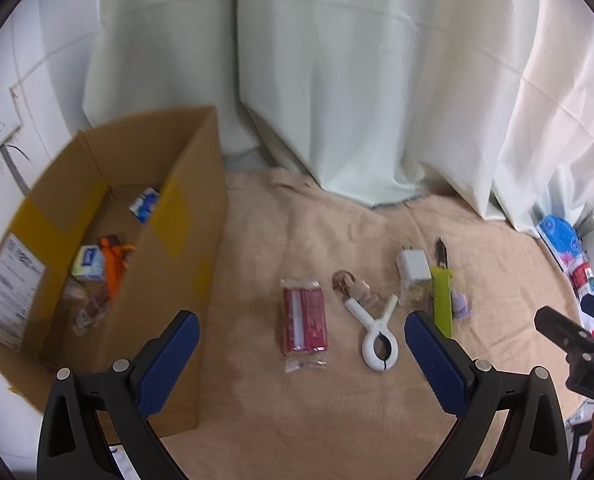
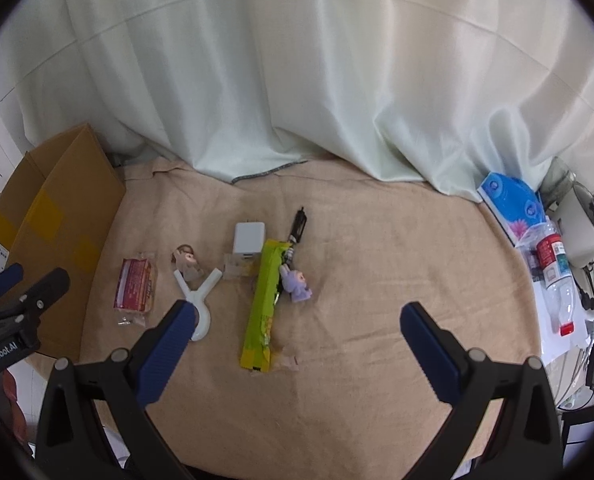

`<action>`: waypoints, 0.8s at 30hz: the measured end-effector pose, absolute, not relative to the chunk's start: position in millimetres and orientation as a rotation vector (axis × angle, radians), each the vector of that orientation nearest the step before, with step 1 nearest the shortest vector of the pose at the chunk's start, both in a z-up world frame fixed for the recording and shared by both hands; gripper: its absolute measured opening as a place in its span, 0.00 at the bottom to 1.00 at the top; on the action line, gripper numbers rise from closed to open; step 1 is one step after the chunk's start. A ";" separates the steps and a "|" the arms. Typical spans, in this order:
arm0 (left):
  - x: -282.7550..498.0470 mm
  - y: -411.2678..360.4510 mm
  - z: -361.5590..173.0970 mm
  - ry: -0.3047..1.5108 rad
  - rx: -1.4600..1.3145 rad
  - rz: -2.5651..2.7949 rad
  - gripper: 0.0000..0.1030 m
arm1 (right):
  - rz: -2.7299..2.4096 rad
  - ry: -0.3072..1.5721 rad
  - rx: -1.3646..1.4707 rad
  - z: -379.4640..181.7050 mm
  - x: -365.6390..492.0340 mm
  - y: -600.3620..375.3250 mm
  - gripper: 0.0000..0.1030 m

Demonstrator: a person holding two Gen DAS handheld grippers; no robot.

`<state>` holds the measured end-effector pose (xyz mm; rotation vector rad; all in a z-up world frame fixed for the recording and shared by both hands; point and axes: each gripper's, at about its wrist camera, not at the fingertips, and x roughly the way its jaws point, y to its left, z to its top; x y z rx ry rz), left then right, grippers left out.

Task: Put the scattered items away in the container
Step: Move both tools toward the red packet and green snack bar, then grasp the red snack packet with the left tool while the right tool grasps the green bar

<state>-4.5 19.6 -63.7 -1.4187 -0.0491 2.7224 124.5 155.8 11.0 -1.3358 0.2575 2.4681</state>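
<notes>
Both grippers, left and right, fingers spread, empty. Red snack pack at 12 o'clock of left; cardboard box at 10. Risk: crinkly wrapper slips from pinch.

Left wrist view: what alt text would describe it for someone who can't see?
An open left gripper hovers over a tan cloth holding a red packet, white clip and green packet; a partly filled cardboard box stands left.
</notes>
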 end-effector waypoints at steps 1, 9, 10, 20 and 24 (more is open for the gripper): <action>-5.5 20.2 -67.9 -0.046 -1.427 2.717 1.00 | 2.453 0.247 -1.358 5.7 123.1 156.8 1.00; -29.1 26.1 -128.3 -0.035 -1.497 2.707 1.00 | 2.426 0.264 -1.440 -30.2 118.3 159.6 1.00; -33.0 26.1 -135.2 -0.036 -1.510 2.706 1.00 | 2.432 0.264 -1.452 -34.4 117.1 158.4 1.00; -71.5 20.7 -184.5 -0.025 -1.626 2.689 1.00 | 2.407 0.258 -1.540 -78.3 90.8 160.1 1.00; -75.3 22.3 -190.3 0.015 -1.641 2.683 0.86 | 2.403 0.244 -1.535 -83.2 84.8 161.1 1.00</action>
